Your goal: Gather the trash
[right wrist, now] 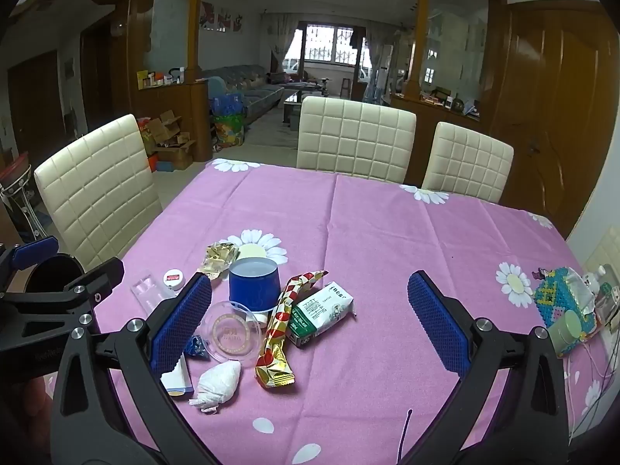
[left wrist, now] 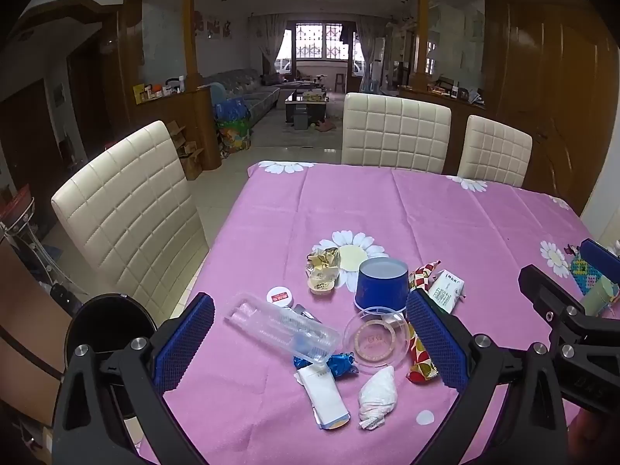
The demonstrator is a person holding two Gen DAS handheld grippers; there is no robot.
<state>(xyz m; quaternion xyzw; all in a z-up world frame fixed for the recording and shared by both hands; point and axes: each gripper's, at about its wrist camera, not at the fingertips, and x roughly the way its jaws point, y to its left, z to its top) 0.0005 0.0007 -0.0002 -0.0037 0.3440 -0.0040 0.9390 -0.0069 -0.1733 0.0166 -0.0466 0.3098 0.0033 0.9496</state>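
Both grippers hover above the near table edge, angled down at the trash pile: left gripper [left wrist: 310, 333] jaws wide, nothing between the pads; right gripper [right wrist: 310, 325] same, empty. Probably staged for a first pick.

Trash sits clustered just ahead: tissue [left wrist: 376, 395] nearest, then white packet [left wrist: 323, 397], clear lid [left wrist: 376, 339], clear tray [left wrist: 281, 327], red-gold wrapper [right wrist: 285, 333], carton [right wrist: 323, 312], upturned blue cup [left wrist: 381, 285], gold foil [left wrist: 323, 267] behind it.

Black bin [left wrist: 110, 329] by the left edge, likely the drop point.

Surface: pink cloth [right wrist: 387, 232] with daisies. Cream chairs [right wrist: 354, 135] beyond, then a living room.
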